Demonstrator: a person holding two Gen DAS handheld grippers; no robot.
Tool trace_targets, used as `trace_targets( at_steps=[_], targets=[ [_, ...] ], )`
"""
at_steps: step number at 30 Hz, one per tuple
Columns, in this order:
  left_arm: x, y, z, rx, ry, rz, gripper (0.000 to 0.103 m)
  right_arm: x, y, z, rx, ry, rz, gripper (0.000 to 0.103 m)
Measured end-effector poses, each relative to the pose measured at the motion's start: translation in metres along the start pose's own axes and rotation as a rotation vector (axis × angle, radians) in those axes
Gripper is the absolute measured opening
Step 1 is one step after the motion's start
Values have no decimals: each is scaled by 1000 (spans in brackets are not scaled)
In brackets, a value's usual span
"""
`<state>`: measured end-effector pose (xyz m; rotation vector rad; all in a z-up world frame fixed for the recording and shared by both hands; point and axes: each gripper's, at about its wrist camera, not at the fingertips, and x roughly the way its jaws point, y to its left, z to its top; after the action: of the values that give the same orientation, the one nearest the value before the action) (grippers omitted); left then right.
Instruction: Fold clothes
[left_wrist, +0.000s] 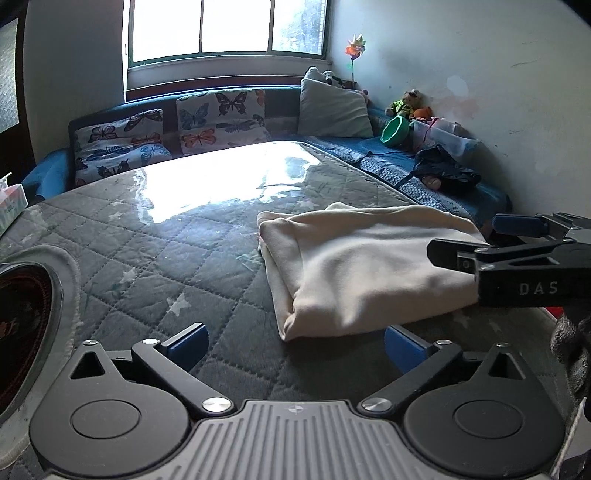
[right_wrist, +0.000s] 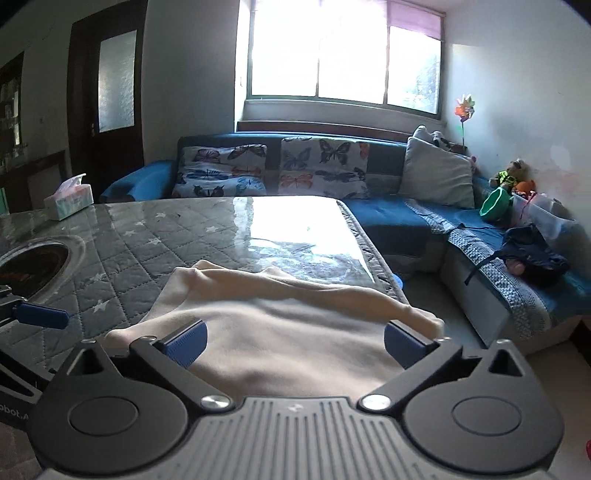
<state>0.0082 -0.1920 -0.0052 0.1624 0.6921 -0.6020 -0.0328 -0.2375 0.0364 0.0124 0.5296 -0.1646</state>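
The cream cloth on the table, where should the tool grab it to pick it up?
Probably best to grab the cream cloth at its near corner, coming low from the side nearest the left tool. The folded layers stack into a thick edge there, lifted a little off the quilted table cover, so one finger can slip under it. The flat middle gives nothing to pinch.

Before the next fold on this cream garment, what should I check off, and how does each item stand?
1. Left claw open: ok.
2. Right claw open: ok, nothing pinched.
3. Cream garment fully on the quilted table: not ok, its right edge seems to overhang in the right wrist view.
4. Garment lying flat: not ok, far edge is rumpled.
5. Tissue box clear of garment: ok.
6. Layers aligned underneath: cannot tell.
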Motion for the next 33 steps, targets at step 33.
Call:
trace_targets(
  at_steps=[33],
  targets=[
    [-55,0,-51,-7,-14,18,103,-57,32,-47,173,45,-32,103]
  ],
)
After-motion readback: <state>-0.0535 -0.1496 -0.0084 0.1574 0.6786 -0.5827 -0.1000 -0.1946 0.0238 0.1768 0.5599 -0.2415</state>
